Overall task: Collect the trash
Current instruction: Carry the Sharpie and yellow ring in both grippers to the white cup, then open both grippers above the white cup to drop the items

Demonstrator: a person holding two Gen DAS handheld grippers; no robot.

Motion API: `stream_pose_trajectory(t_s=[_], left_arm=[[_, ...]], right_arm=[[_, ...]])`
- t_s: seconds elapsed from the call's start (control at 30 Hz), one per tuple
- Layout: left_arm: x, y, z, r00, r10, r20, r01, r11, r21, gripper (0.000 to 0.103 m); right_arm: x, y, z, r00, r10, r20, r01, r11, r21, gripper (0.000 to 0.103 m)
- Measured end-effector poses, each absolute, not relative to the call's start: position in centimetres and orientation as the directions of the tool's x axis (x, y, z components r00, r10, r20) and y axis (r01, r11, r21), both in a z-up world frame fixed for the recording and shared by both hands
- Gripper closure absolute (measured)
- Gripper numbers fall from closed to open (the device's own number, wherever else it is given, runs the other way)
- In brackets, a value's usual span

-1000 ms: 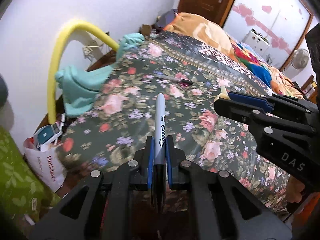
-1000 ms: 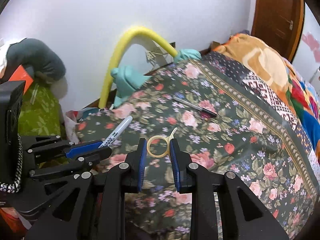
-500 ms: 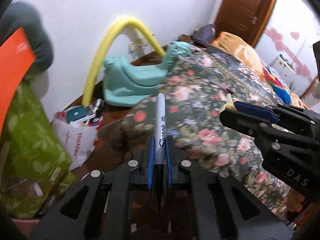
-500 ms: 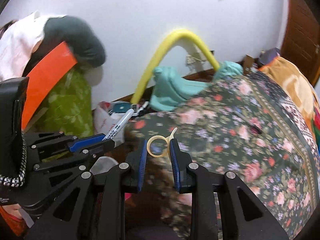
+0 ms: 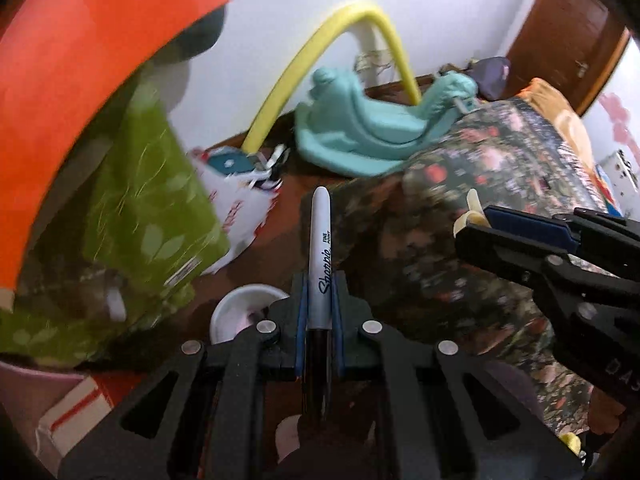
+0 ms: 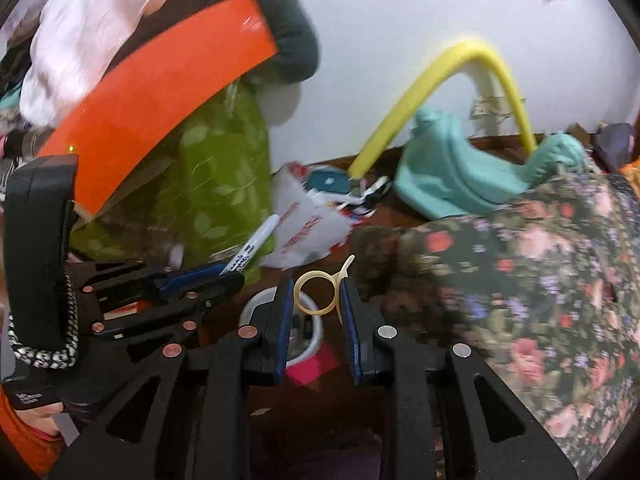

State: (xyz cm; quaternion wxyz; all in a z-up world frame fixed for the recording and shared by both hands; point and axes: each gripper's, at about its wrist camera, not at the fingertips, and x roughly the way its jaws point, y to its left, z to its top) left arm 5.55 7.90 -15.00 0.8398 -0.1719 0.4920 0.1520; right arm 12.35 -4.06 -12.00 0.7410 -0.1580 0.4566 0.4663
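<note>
The left hand-held gripper [image 5: 319, 308] is pinching a Sharpie marker [image 5: 320, 256] between its blue pads, the capped white end sticking up toward the middle of the left wrist frame. The right hand-held gripper [image 6: 316, 300] is clamped on a thin yellowish plastic ring [image 6: 316, 293] with a small tab, which sits just above centre in the right wrist frame. Both pieces of trash are held in the air beside the bed [image 6: 520, 272], whose floral cover fills the right side of both views. Below the fingertips, on the floor, stands a white round container [image 5: 244, 308] with a pinkish inside, at lower centre-left in the left view and right behind the ring in the right view; it looks like the bin, though blur keeps that uncertain. Behind it, at left, are a green leaf-print bag [image 5: 160, 216] and a white printed plastic bag [image 6: 308, 232]. The step in hand appears to be carrying the two items to the drop spot. The next move calls for bringing each pair of fingertips over the container's mouth, then spreading them so marker and ring fall inside rather than onto the floor.
</note>
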Motion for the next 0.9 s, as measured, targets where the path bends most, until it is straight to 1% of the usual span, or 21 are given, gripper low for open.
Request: stream_pose_trajectory(t_s=[0.17, 0.37, 0.5, 0.63, 0.67, 0.7, 0.73, 0.77, 0.83, 0.9], left_arm=[[4.1, 10.8, -19.1, 0.397, 0.068, -0.915, -0.482, 0.864, -0.145, 0.093], [2.6, 14.2, -24.1, 0.321, 0.013, -0.947, -0.551, 0.816, -0.176, 0.093], [2.0, 15.8, -26.0, 0.302, -0.008, -0.953, -0.579, 0.793, -0.19, 0.093], [2.0, 16.8, -26.6, 0.291, -0.002, -0.957, -0.604, 0.775, -0.185, 0.093], [2.1, 17.0, -26.8, 0.276, 0.006, -0.961, -0.616, 0.769, -0.172, 0.088], [2.1, 17.2, -27.1, 0.265, 0.003, -0.964, -0.621, 0.766, -0.169, 0.079], [2.1, 17.3, -27.1, 0.264, -0.002, -0.965, -0.623, 0.763, -0.172, 0.075], [2.0, 17.4, -27.2, 0.267, -0.005, -0.964, -0.624, 0.761, -0.177, 0.07], [1.8, 17.4, -27.1, 0.27, 0.003, -0.963, -0.626, 0.76, -0.173, 0.07], [1.8, 17.4, -27.1, 0.268, 0.005, -0.963, -0.623, 0.763, -0.169, 0.07]], right_arm=[[11.0, -0.8, -14.9, 0.058, 0.514, -0.856, -0.845, 0.482, 0.232, 0.082], [10.5, 2.7, -18.3, -0.037, 0.458, -0.888, -0.844, 0.462, 0.274, 0.082], [10.6, 4.7, -19.8, -0.097, 0.433, -0.896, -0.832, 0.459, 0.312, 0.081], [10.7, 6.2, -20.5, -0.135, 0.429, -0.893, -0.825, 0.451, 0.341, 0.081], [10.7, 6.5, -20.7, -0.141, 0.423, -0.895, -0.825, 0.45, 0.342, 0.08], [10.8, 6.8, -20.9, -0.145, 0.412, -0.899, -0.823, 0.454, 0.341, 0.079], [10.9, 7.0, -21.1, -0.146, 0.407, -0.901, -0.821, 0.458, 0.341, 0.076], [10.9, 7.1, -21.2, -0.147, 0.403, -0.903, -0.819, 0.463, 0.34, 0.069], [11.2, 7.2, -21.4, -0.147, 0.392, -0.908, -0.812, 0.476, 0.338, 0.059], [11.2, 7.0, -21.4, -0.142, 0.392, -0.909, -0.81, 0.482, 0.334, 0.059]])
